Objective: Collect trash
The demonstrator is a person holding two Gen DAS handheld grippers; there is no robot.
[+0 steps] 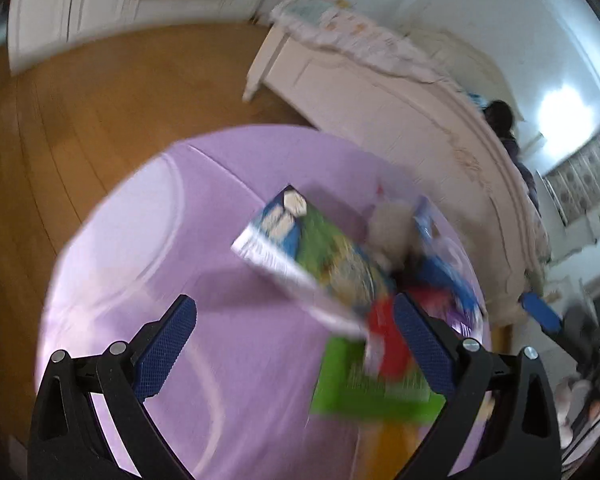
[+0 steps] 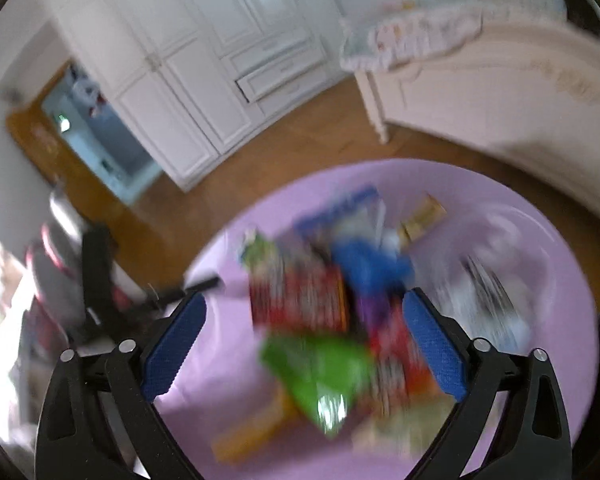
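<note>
Both tongs are released, gripping nothing: the left gripper (image 1: pixel 296 344) and right gripper (image 2: pixel 304 344) hang over a purple table (image 1: pixel 148 248). The blurred trash pile (image 2: pixel 332 312) lies at the frame's lower centre.

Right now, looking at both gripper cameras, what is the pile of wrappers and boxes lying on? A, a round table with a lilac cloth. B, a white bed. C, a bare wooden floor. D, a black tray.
A: the packaging pile rests on the round lilac tablecloth, with the wooden floor showing around the table's edge and the white bed standing apart behind it.
</note>
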